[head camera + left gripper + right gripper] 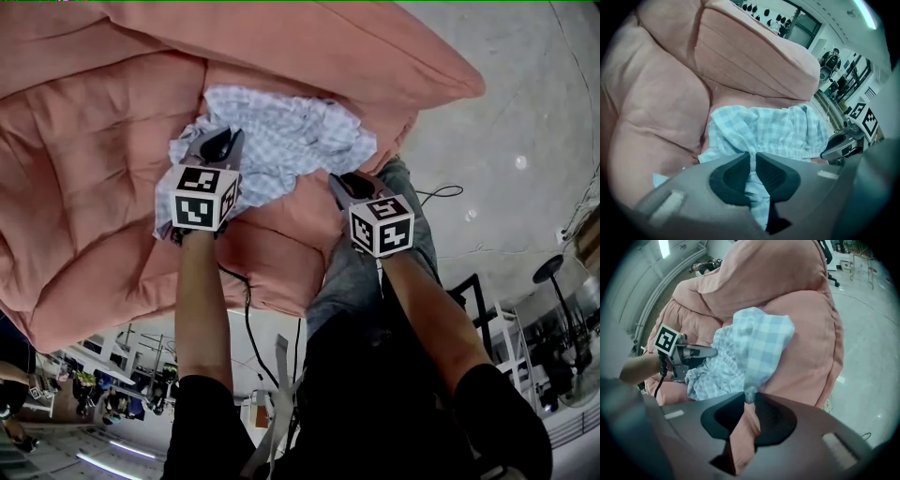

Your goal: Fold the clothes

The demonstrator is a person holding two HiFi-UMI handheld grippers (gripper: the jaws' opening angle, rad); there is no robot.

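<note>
My left tongs [752,155] and my right tongs [750,397] each pinch shut on the blue checked garment [281,131] lying on the pink cushion [84,187].

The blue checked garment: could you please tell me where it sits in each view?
Head view: checked garment, upper centre.
Left gripper view: centre, running down between the jaws.
Right gripper view: centre-left, a corner pinched at the jaws.
Shared landmark: the pink cushion.
</note>
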